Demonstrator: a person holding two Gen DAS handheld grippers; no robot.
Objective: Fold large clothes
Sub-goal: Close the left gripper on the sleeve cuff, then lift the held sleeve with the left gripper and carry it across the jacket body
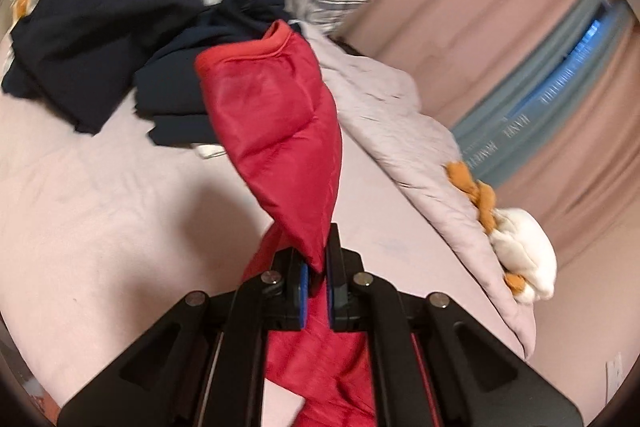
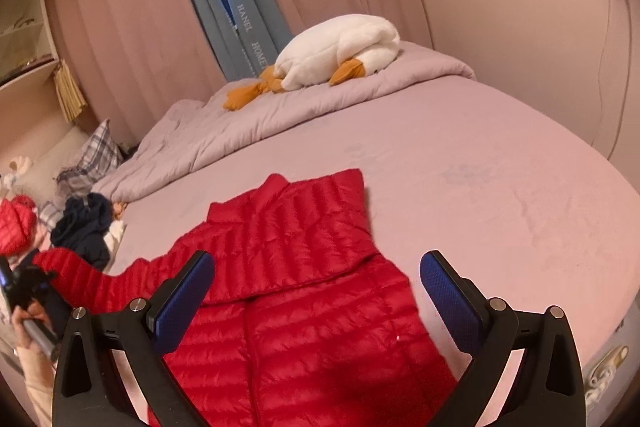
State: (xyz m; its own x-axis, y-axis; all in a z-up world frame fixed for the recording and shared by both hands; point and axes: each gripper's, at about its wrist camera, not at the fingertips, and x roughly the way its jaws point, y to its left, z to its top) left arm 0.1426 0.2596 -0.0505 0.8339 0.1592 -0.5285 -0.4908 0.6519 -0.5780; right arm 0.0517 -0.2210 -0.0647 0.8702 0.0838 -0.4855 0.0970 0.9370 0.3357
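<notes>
— Where are you in the fold?
— My left gripper (image 1: 316, 271) is clamped on the sleeve (image 1: 276, 131) of the red down jacket (image 2: 304, 291); its body lies flat on the bed (image 2: 480, 167); my right gripper (image 2: 316, 291) hangs above it, jaws wide, holding nothing.
— Next?
— I'd judge the sleeve goes across the body.
— Obstacles?
— The dark clothes pile (image 1: 100, 39) sits near; quilt (image 2: 280, 115) and plush goose (image 2: 340, 51) well apart.

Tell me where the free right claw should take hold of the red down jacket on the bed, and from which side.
Take the far sleeve, which lies flat and folded across the red down jacket's chest, at its outer edge. Probably best to come from above and the right claw's own side, since that edge is bare against the sheet. The left claw already pinches the other sleeve.
</notes>
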